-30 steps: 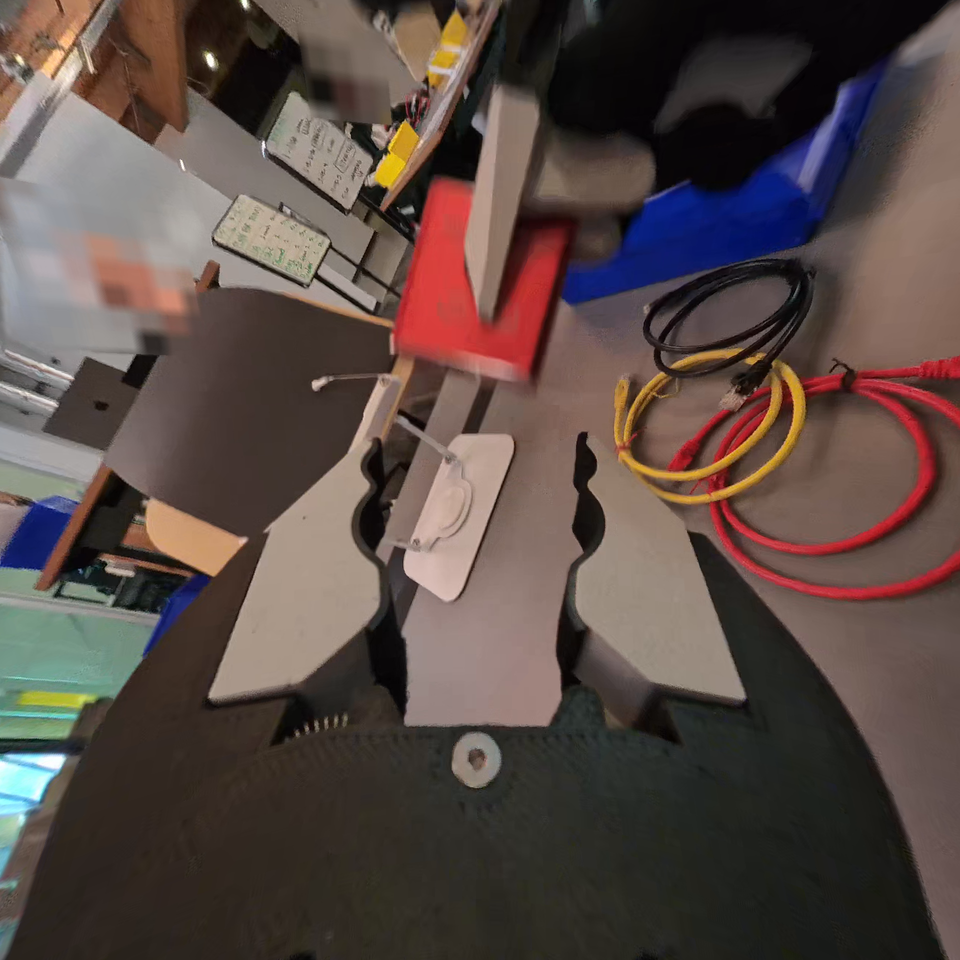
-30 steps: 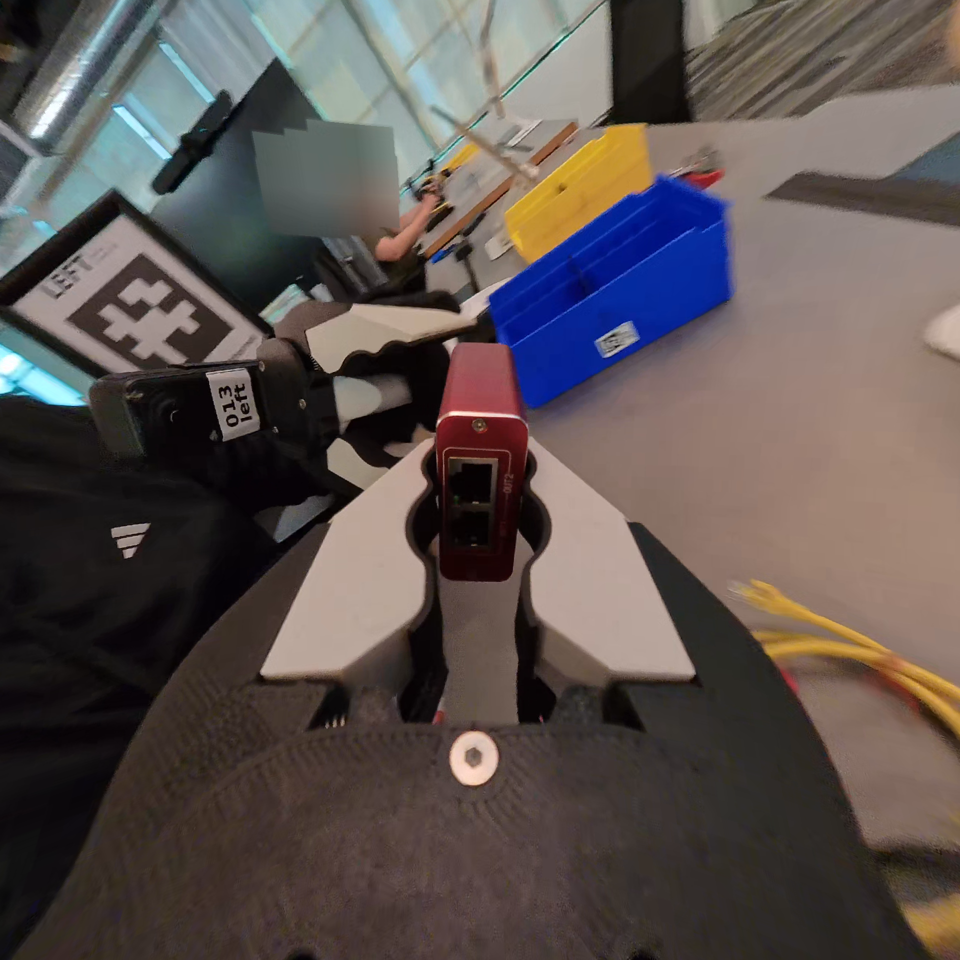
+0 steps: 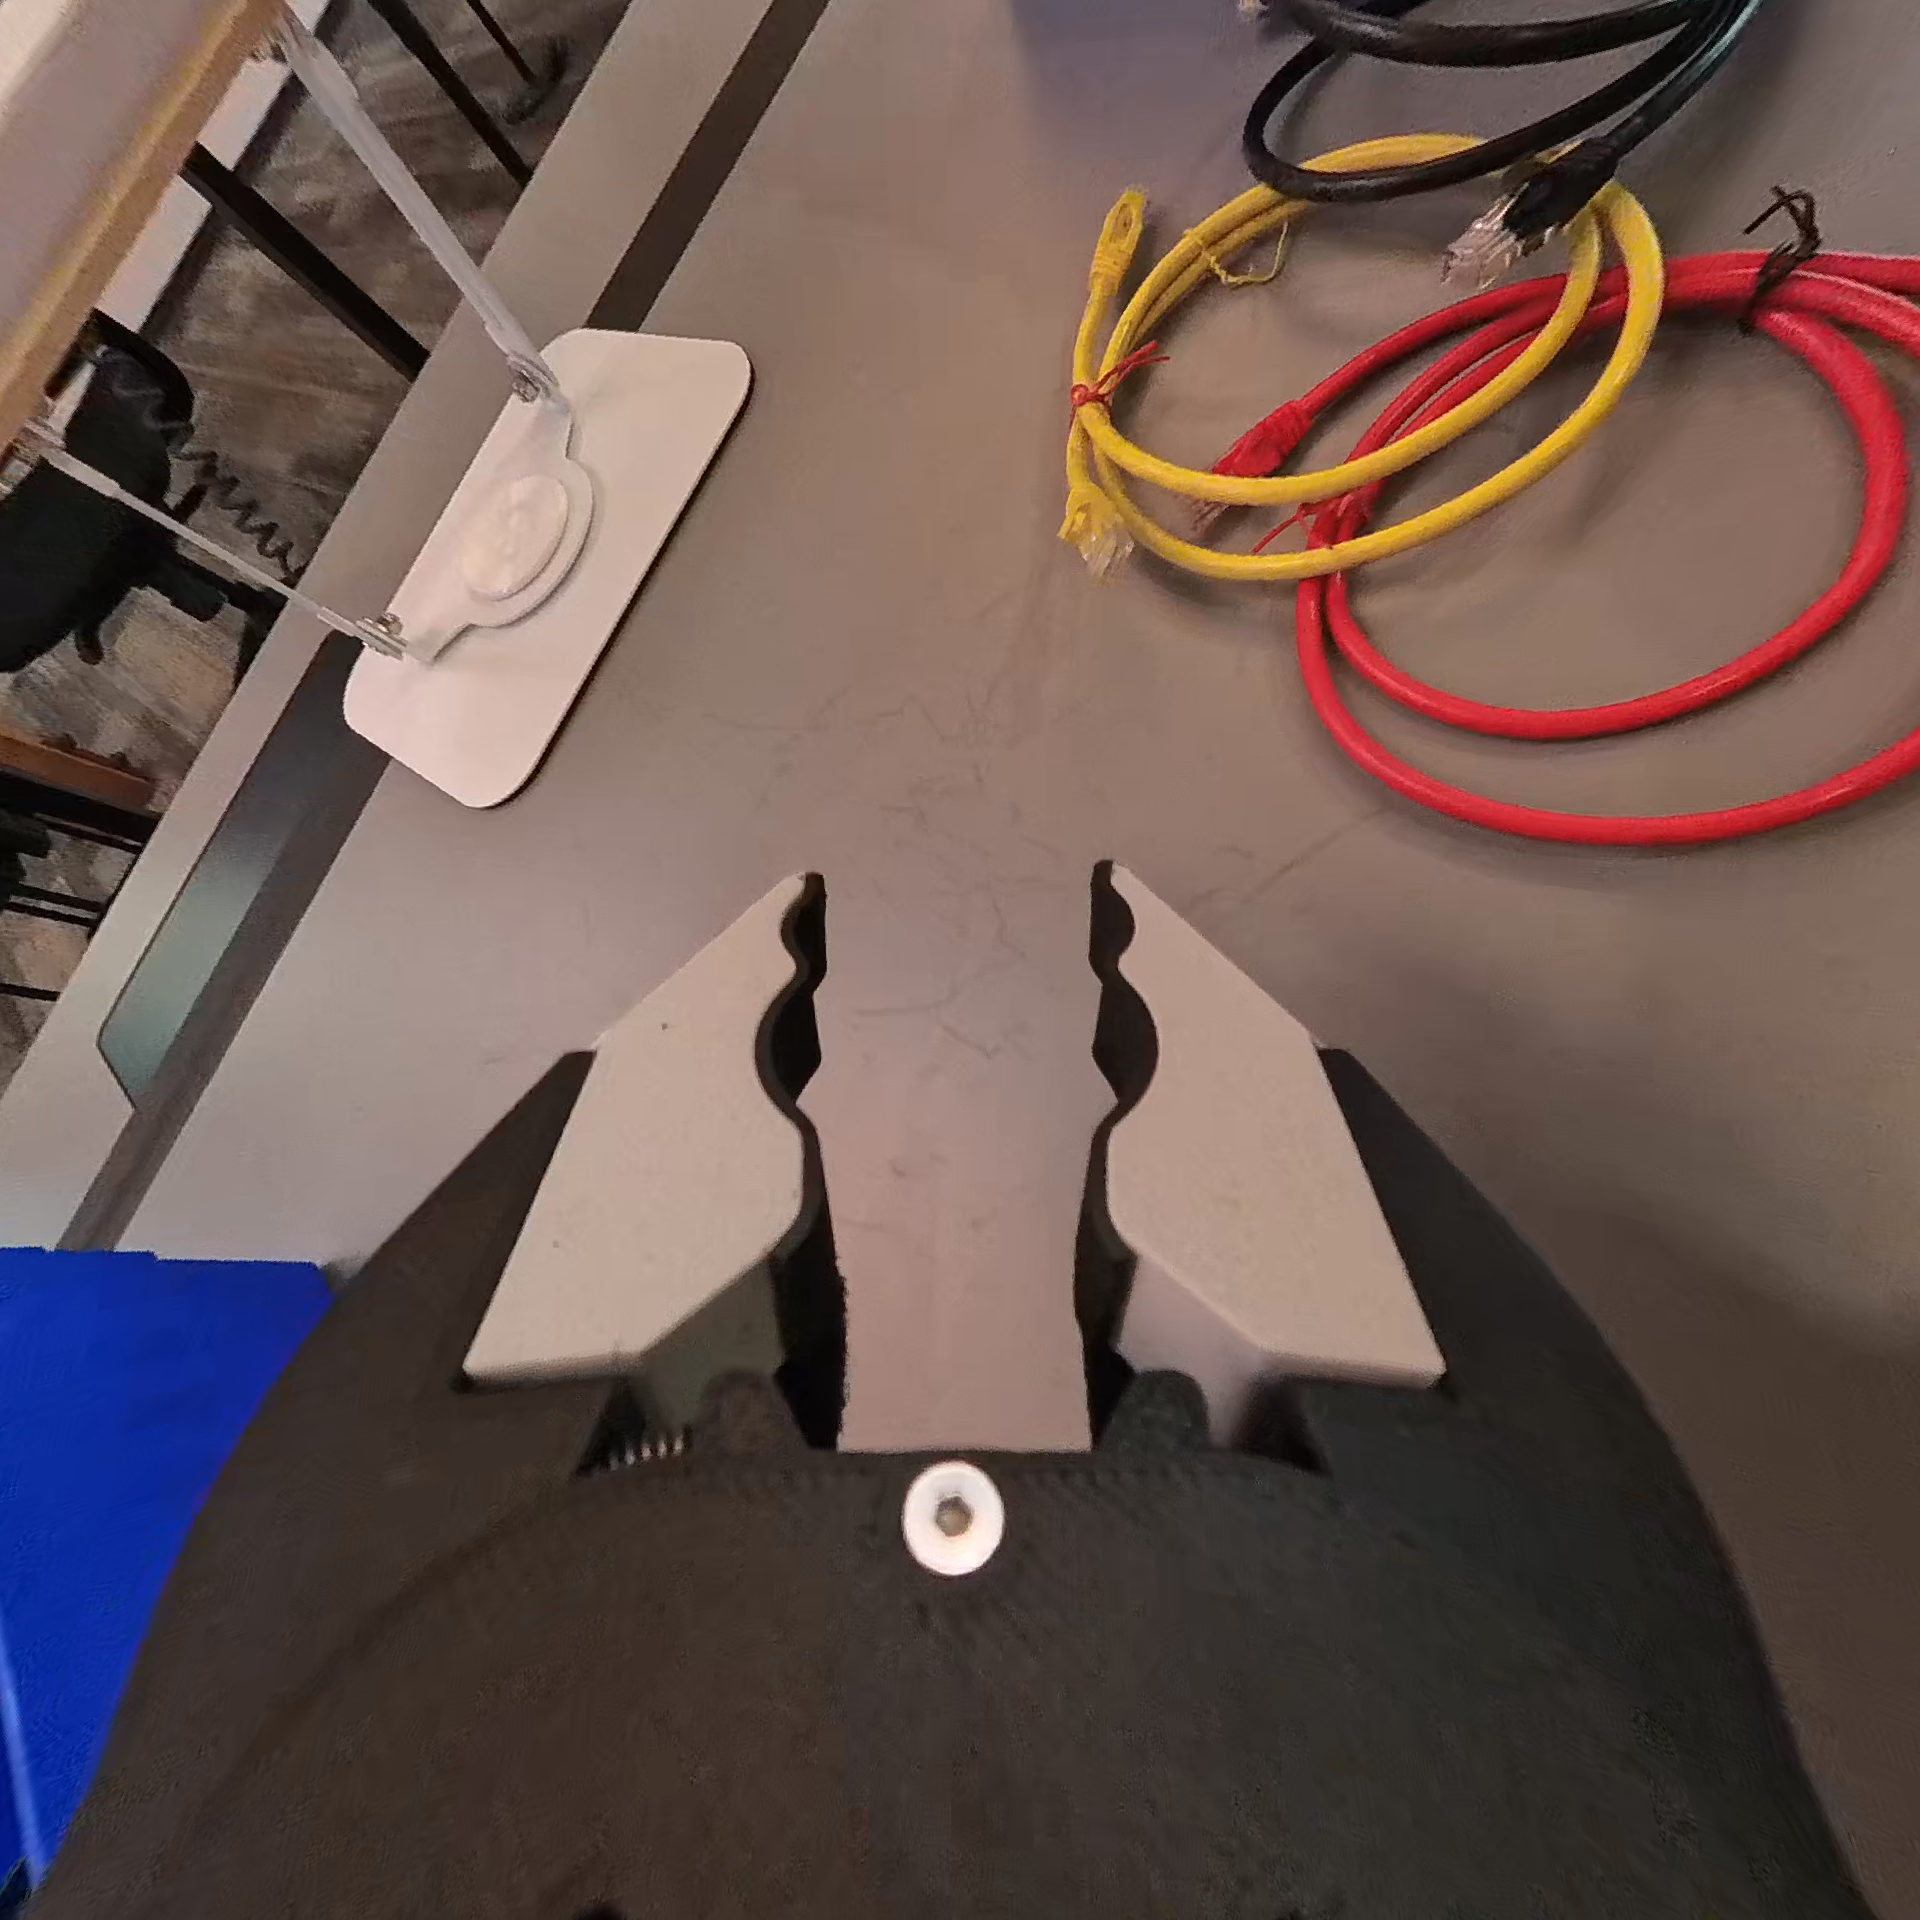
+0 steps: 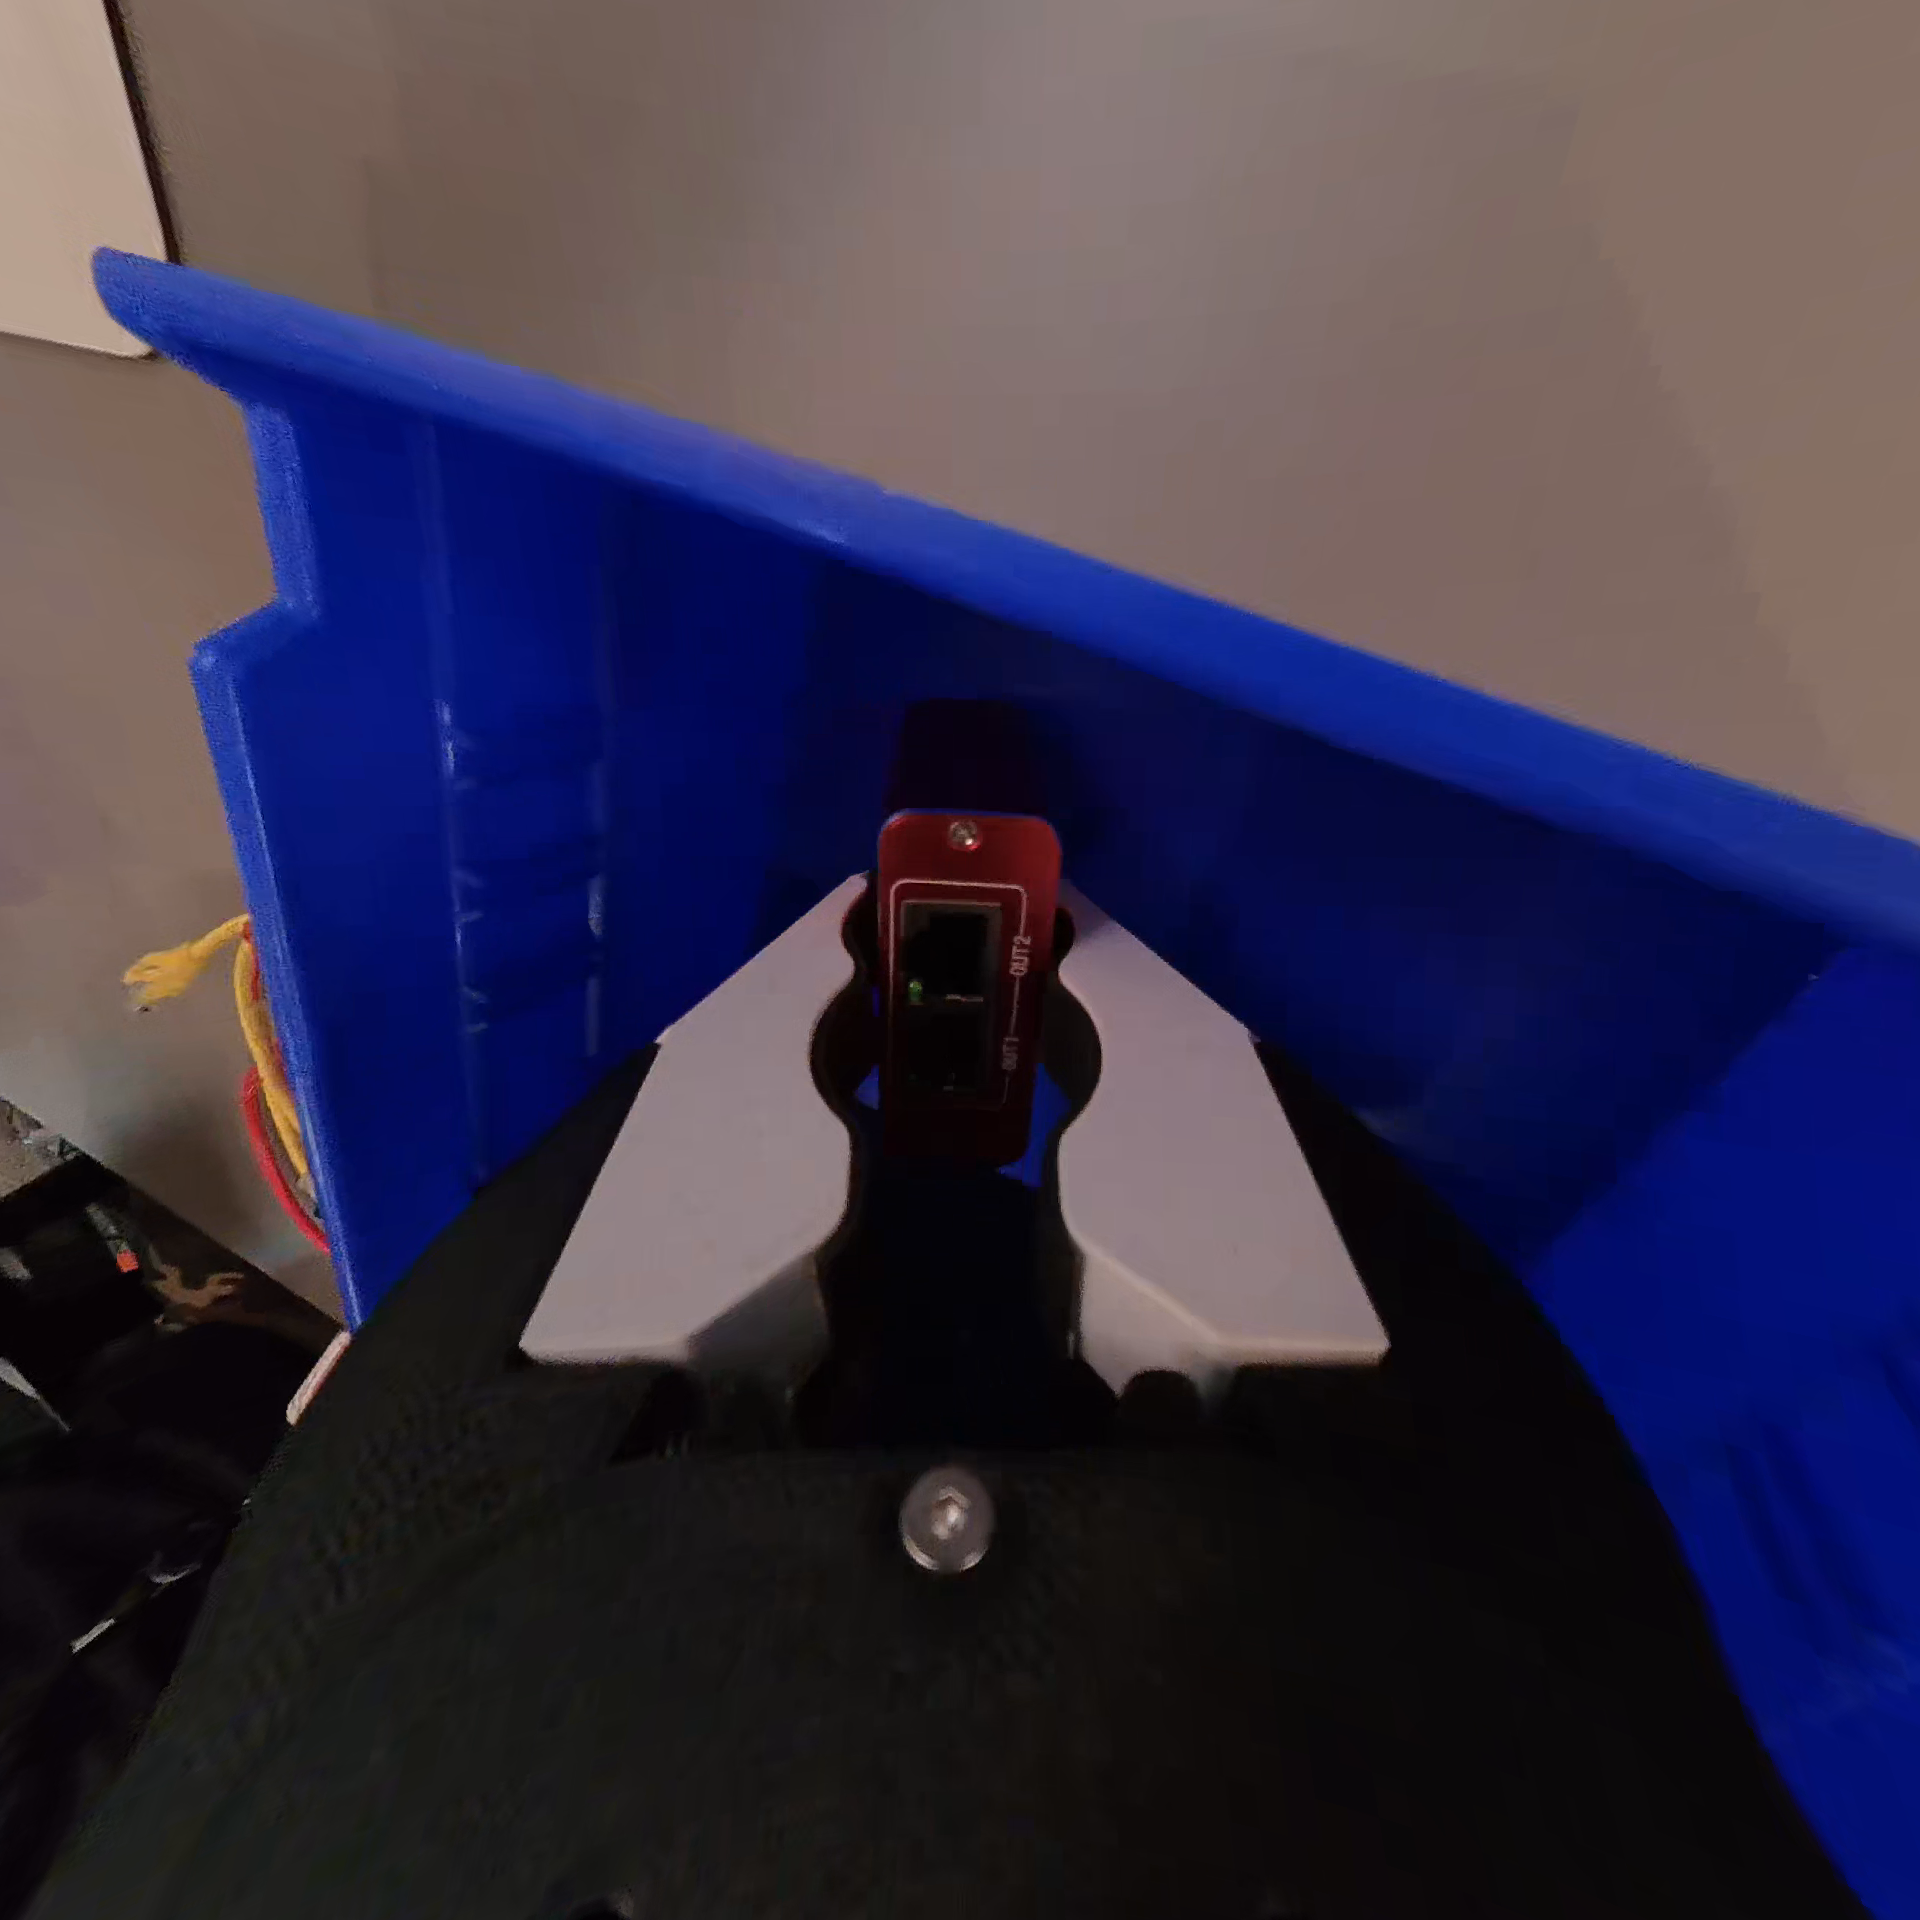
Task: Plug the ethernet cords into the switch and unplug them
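Note:
My right gripper (image 4: pixel 966 904) is shut on the red switch (image 4: pixel 966 977) and holds it inside the blue bin (image 4: pixel 935 582), its two empty ports facing the camera. My left gripper (image 3: pixel 956 883) is open and empty over the grey table (image 3: pixel 935 644). Beyond it to the right lie coiled ethernet cords: a yellow one (image 3: pixel 1351 488), a red one (image 3: pixel 1558 717) and a black one (image 3: pixel 1455 104) at the top. All are loose with free plugs. The yellow cord's end (image 4: pixel 177 971) and a bit of the red cord (image 4: pixel 265 1153) show left of the bin in the right wrist view.
A white stand base (image 3: pixel 623 520) with clear struts sits at the table's left edge. The blue bin's corner (image 3: pixel 125 1455) shows at the lower left of the left wrist view. Chairs and floor lie past the table edge. Some 45 cm of space lies between my two pairs of fingers. About 30 cm separates my left fingertips from the white stand base (image 3: pixel 623 520).
My right gripper has carried the switch down into the blue bin. My left gripper has tilted down toward the table and nearer the cords, still open.

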Demonstrator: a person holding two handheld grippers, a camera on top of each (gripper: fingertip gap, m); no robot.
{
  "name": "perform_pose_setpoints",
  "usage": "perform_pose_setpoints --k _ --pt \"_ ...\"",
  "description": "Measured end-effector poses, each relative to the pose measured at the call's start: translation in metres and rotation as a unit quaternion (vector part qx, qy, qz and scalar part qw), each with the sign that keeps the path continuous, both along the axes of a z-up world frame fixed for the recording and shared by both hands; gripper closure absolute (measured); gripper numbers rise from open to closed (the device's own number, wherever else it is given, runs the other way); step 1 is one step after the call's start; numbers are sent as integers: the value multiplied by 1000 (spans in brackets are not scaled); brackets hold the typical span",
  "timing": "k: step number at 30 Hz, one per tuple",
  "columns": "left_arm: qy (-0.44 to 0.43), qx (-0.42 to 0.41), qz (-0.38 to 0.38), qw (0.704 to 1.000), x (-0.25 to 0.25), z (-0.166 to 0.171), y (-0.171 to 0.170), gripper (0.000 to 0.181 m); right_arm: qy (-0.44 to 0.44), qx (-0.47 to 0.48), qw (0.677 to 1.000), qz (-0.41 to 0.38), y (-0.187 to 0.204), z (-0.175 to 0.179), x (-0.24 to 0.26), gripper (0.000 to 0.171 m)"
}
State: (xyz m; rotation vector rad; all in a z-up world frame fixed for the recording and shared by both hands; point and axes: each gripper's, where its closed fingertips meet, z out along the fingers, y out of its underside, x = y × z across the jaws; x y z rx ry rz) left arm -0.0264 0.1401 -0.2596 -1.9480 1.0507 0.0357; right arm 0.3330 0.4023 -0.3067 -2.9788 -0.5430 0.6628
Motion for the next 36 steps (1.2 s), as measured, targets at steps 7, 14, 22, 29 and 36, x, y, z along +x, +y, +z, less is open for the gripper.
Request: perform_pose_setpoints --k 7,14,22,29,36 --pt "-2 -7 -2 1000 1 -4 0 133 -16 6 1000 -18 3 3 20 125" --pt "-7 -8 9 1000 -2 1 -2 133 -31 97 994 -36 -3 51 48 119" --pt "-39 -26 31 998 -2 7 -17 133 -19 305 929 211 -80 148 -68 125" --pt "-21 -17 44 999 -11 4 -28 135 -103 322 774 535 -159 75 -203 134" --pt "-3 -4 31 1000 -12 0 -27 135 -148 259 724 622 -159 0 -226 140"
